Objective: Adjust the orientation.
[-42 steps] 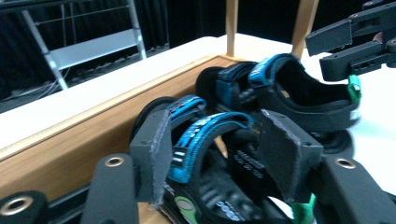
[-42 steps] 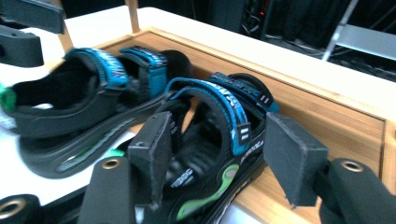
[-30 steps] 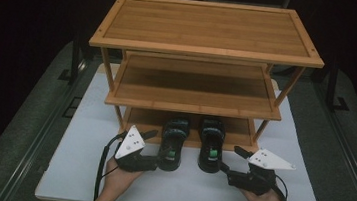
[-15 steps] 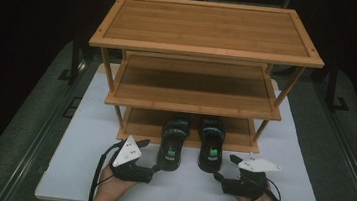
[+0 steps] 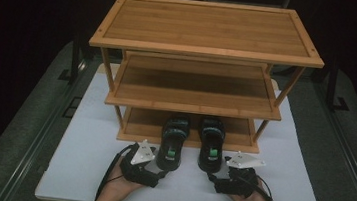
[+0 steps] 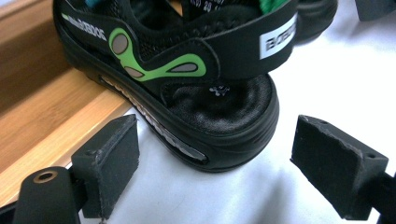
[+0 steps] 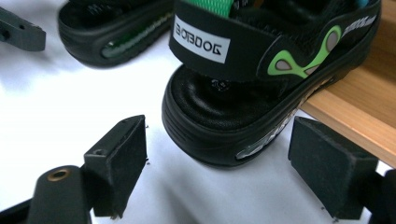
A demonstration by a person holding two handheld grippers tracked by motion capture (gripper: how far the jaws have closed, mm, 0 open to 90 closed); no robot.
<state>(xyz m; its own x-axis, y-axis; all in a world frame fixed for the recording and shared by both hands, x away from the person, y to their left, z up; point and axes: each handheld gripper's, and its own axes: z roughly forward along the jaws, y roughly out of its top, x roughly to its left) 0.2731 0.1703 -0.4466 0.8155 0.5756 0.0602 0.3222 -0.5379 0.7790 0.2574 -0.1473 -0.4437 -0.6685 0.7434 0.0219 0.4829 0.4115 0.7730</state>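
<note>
High view: two black sandals with green trim (image 5: 192, 142) lie toes-in on a bamboo rack's bottom shelf (image 5: 138, 126). At six o'clock, left gripper (image 5: 151, 170) and right gripper (image 5: 221, 178) gape, clear of both heels; a shove could skew either sandal.

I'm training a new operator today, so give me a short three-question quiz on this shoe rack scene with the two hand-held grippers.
1. True or false: the left hand-held gripper is shut on the left sandal.
2. Where do the toes of both sandals rest? A) the top shelf B) the bottom shelf C) the floor
3. Fill in: the heel of the right sandal sits on the white ____.

Key
1. False. Its jaws stand open, one on either side of the heel, apart from it. The right hand-held gripper stands the same way.
2. B, the bottom shelf of the wooden rack.
3. Table.
</note>
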